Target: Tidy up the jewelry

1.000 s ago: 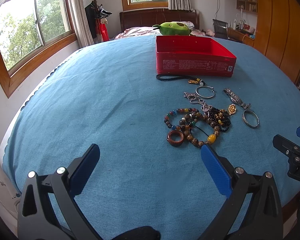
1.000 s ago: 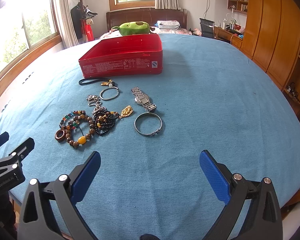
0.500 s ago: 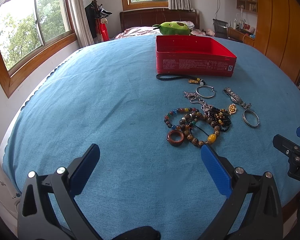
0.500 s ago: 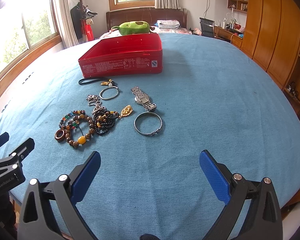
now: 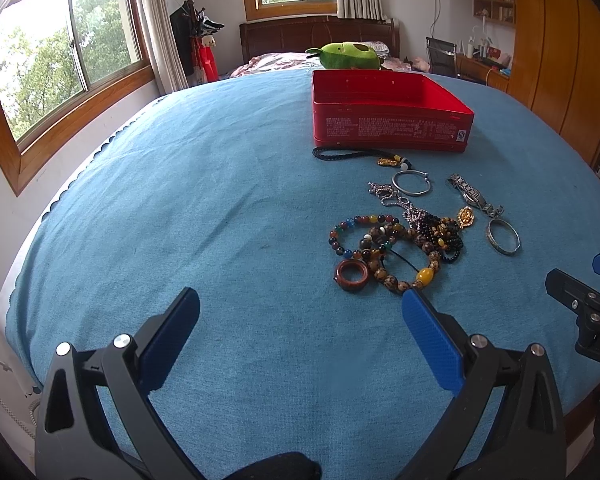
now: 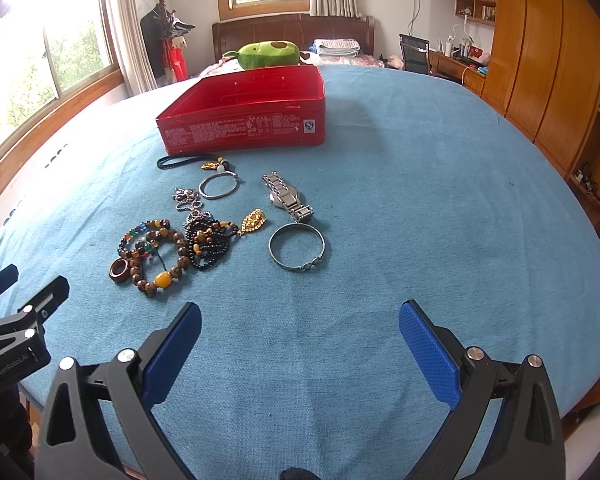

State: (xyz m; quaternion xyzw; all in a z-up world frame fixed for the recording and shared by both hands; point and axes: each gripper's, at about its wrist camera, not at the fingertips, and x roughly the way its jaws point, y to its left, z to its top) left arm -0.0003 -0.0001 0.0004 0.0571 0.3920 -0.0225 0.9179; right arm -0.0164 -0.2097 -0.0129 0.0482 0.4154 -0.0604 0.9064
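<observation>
Jewelry lies scattered on a blue cloth. A heap of bead bracelets [image 5: 396, 246] [image 6: 168, 248] sits with a brown ring [image 5: 351, 275] [image 6: 120, 269] at its near side. Beside it lie a silver bangle [image 6: 297, 247] [image 5: 503, 236], a metal watch [image 6: 287, 197] [image 5: 473, 196], a gold pendant [image 6: 253, 222], a thin silver hoop [image 6: 218, 185] [image 5: 411, 182] and a black cord [image 6: 184, 160] [image 5: 342, 155]. Behind them stands an open red tin box [image 5: 388, 110] [image 6: 248, 114]. My left gripper [image 5: 300, 316] is open, near the beads. My right gripper [image 6: 300, 320] is open, in front of the bangle.
A green plush toy [image 6: 269, 54] lies beyond the box, before a dark wooden headboard [image 6: 292, 34]. Windows run along the left wall, wooden wardrobes [image 6: 548, 64] along the right. The cloth's near edge drops off just below both grippers.
</observation>
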